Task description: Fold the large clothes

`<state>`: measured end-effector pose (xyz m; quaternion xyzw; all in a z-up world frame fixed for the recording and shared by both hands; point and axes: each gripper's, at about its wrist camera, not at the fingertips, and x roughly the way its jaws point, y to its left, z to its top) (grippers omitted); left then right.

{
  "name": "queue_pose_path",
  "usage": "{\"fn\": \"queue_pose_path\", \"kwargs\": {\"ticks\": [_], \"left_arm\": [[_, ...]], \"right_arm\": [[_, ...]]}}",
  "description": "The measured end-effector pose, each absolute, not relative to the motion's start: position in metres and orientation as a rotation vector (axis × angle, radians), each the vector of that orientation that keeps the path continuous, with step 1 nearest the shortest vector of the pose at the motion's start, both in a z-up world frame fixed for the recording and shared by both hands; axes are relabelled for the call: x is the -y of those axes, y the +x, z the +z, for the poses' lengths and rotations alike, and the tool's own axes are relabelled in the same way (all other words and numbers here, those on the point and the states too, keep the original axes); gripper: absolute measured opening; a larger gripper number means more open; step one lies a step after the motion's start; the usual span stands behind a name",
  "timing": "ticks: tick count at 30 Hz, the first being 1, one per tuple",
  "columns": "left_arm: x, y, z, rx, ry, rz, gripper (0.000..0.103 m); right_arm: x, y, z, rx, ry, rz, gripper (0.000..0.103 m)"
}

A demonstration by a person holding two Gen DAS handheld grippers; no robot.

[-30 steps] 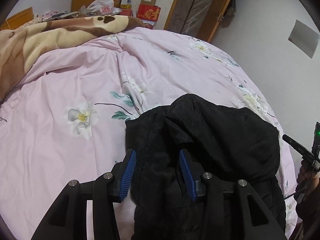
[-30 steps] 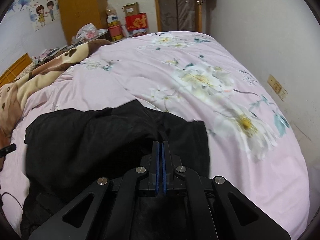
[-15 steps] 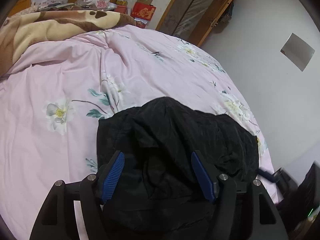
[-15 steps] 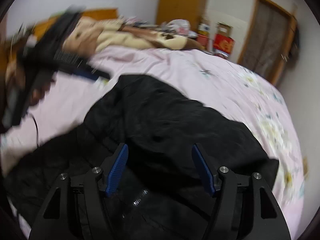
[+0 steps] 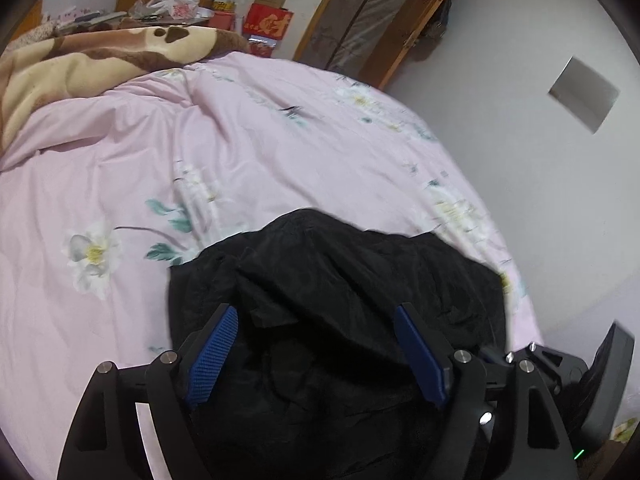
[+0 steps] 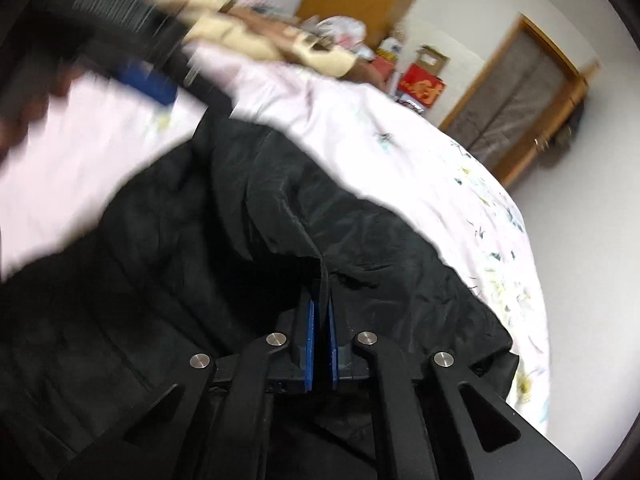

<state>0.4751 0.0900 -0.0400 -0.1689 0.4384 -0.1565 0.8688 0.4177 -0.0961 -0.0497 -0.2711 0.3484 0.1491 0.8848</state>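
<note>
A large black padded garment (image 5: 352, 280) lies bunched on the pink flowered bed cover (image 5: 200, 152). My left gripper (image 5: 316, 316) is wide open just above the garment's near part, with blue pads (image 5: 216, 344) on either side and nothing held. In the right wrist view the same garment (image 6: 360, 232) fills the middle. My right gripper (image 6: 321, 300) is shut on a raised fold of its black fabric. The left gripper shows blurred at the upper left of that view (image 6: 120, 40).
A brown and cream blanket (image 5: 80, 64) lies at the head of the bed. Boxes and bags (image 5: 264, 24) stand beyond it beside a wooden door (image 5: 372, 24). A white wall (image 5: 540, 160) runs along the bed's right side.
My left gripper has opened wider over the garment. My right gripper was open half a second ago and has closed on a fold of the black fabric, swinging left.
</note>
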Motion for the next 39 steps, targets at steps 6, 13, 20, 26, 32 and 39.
{"fn": "queue_pose_path", "kwargs": {"ticks": [6,13,20,26,32,39], "left_arm": [[-0.080,0.487,-0.039,-0.915,-0.398,-0.359,0.080],[-0.102,0.515,-0.056,-0.908,-0.509,-0.236,0.080],[-0.127,0.519,-0.047,-0.855,-0.475,-0.056,0.080],[-0.084,0.498,-0.038,-0.864,-0.355,-0.220,0.080],[-0.023,0.498,-0.063,-0.953,-0.202,-0.299,0.080],[-0.023,0.496,-0.093,-1.022,-0.134,-0.257,0.080]], "right_arm": [[0.116,0.426,0.008,-0.649,-0.360,0.296,0.004],[0.112,0.399,0.009,-0.646,-0.351,0.381,0.003],[0.103,0.373,-0.024,-0.729,-0.405,0.489,0.003],[0.099,0.371,-0.065,-0.806,-0.417,0.521,0.003],[0.103,0.377,-0.090,-0.873,-0.395,0.517,0.005],[0.174,0.385,-0.058,-0.844,-0.090,0.532,0.026]]}}
